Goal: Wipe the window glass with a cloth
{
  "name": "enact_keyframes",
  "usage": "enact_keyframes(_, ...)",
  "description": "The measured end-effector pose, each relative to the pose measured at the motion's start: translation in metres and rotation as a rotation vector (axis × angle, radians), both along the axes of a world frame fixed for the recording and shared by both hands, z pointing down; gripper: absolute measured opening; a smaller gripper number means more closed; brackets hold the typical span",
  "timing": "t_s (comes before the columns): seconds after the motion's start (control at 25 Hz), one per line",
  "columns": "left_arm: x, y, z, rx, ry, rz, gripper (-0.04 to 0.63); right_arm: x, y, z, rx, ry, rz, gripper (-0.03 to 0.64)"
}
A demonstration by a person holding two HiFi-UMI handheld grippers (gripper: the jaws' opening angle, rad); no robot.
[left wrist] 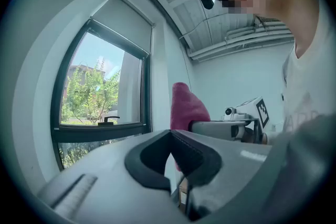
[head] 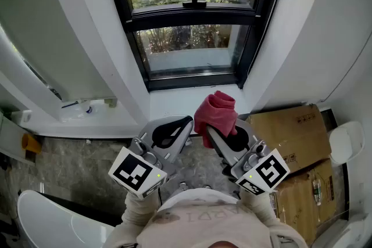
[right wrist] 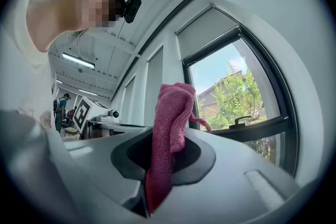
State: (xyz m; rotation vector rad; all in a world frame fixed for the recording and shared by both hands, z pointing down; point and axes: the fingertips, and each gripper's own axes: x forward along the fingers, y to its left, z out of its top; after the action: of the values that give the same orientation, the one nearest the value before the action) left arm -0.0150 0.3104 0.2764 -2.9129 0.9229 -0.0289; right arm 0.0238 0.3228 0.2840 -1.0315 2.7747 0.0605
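The right gripper [head: 228, 137] has its jaws closed on a pink cloth [right wrist: 169, 128]. The cloth is pinched between the two pads, its lower end hanging down through the gap and its upper end rising in a bunched fold above the jaw tips. In the head view the cloth [head: 216, 112] sits just in front of the sill [head: 174, 103], below the window [head: 192, 43] and apart from the glass. The left gripper [left wrist: 170, 134] is just beside the right one, jaws closed together with nothing between them, and it does not touch the cloth. A box [head: 290, 133] lies on the floor to the right.
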Motion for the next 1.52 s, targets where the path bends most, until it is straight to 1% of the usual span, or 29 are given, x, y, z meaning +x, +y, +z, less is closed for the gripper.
enact_keyframes(0.28,0.001,0.003,0.003,-0.024,-0.005,-0.017,0.0,0.003,0.003,0.001,-0.001,0.004,-0.002,0.078)
enact_keyframes(0.52,-0.008,0.001,0.006,-0.037,0.005,-0.024,0.0,-0.007,0.002,0.004,-0.012,0.012,-0.011,0.078)
enact_keyframes(0.76,-0.031,-0.006,0.007,-0.036,0.015,-0.035,0.0,-0.028,-0.007,0.005,-0.035,0.0,-0.016,0.08)
enact_keyframes(0.88,-0.046,-0.008,0.009,-0.031,0.023,-0.031,0.0,-0.042,-0.01,0.004,-0.028,-0.009,-0.022,0.08)
enact_keyframes(1.0,-0.06,-0.014,0.014,-0.033,0.035,-0.027,0.0,-0.054,-0.014,0.008,-0.019,0.005,0.001,0.08)
enact_keyframes(1.16,-0.063,-0.03,0.018,-0.039,0.048,-0.013,0.0,-0.053,-0.025,0.015,-0.007,0.046,0.055,0.08)
enact_keyframes(1.36,-0.059,-0.067,0.022,-0.05,0.07,-0.026,0.0,-0.046,-0.055,0.017,-0.014,0.031,0.034,0.078)
enact_keyframes(1.52,-0.042,-0.104,0.022,-0.052,0.068,-0.032,0.0,-0.028,-0.093,0.02,-0.032,0.01,0.024,0.078)
